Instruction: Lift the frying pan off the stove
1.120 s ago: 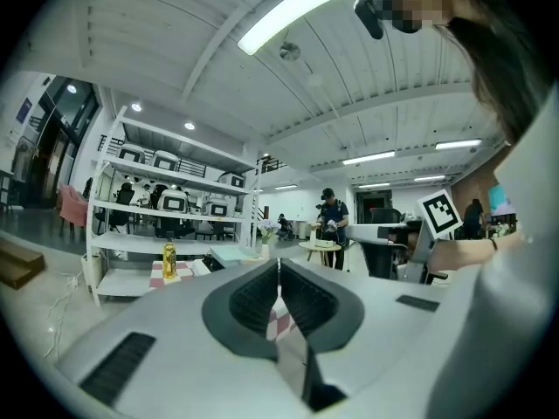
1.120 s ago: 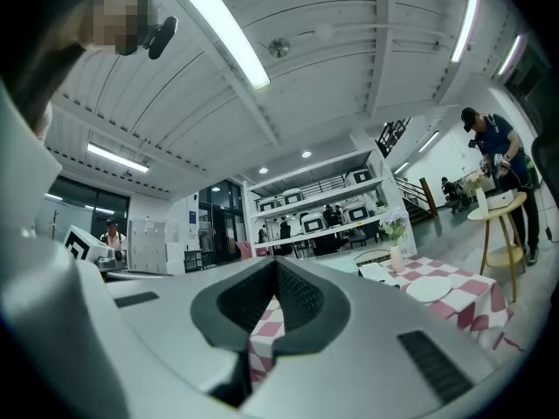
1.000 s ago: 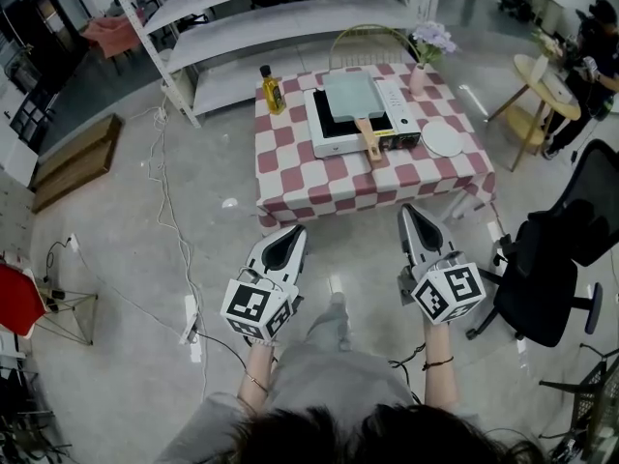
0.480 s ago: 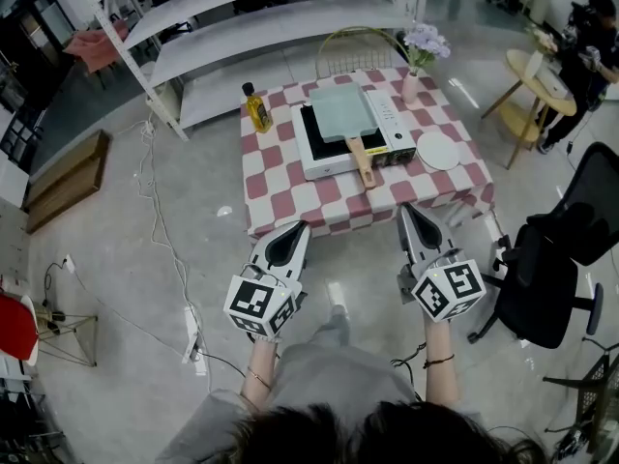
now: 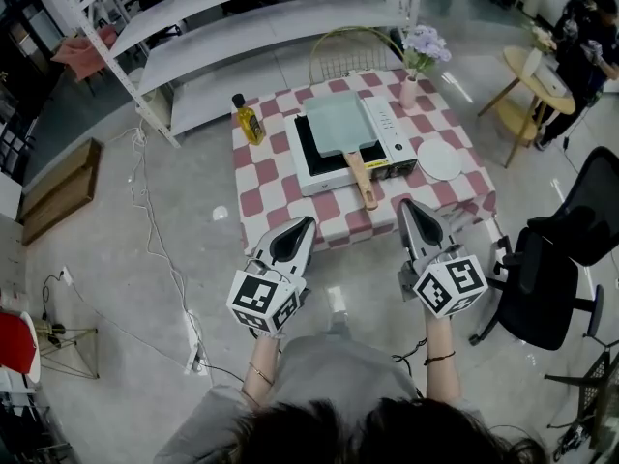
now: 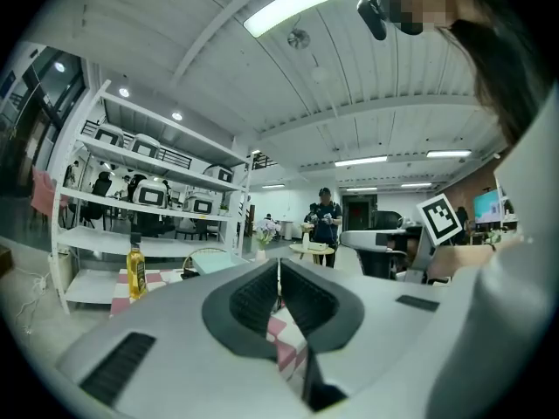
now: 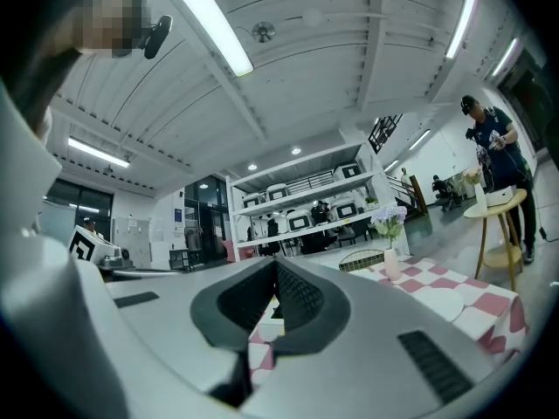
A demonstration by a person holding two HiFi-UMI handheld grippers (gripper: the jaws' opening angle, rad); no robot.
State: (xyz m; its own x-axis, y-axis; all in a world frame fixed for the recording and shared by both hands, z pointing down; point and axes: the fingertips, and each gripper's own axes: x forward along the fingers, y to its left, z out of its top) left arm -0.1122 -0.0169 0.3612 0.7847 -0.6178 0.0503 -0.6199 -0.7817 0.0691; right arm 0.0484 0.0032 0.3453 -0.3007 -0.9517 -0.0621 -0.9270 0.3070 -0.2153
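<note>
A square pale-green frying pan [image 5: 338,122] with a wooden handle [image 5: 361,174] sits on the white stove [image 5: 395,124]. The stove stands on a red-and-white checkered table [image 5: 266,177]. The handle points toward me. My left gripper [image 5: 302,222] is shut and empty, level, just short of the table's near edge. My right gripper [image 5: 408,204] is also shut and empty, at the near edge to the right of the handle. In the left gripper view the jaws [image 6: 278,286] are pressed together; in the right gripper view they [image 7: 276,291] are too.
On the table stand an oil bottle [image 5: 246,119], a vase of flowers [image 5: 418,61] and a white plate [image 5: 441,159]. White shelves [image 5: 242,27] rise behind it. A black office chair [image 5: 556,259] is at my right; a round side table [image 5: 537,80] and a person [image 5: 580,46] lie farther right.
The table and stove have drawn nearer in the head view as both grippers advanced toward it. Both stay shut.
</note>
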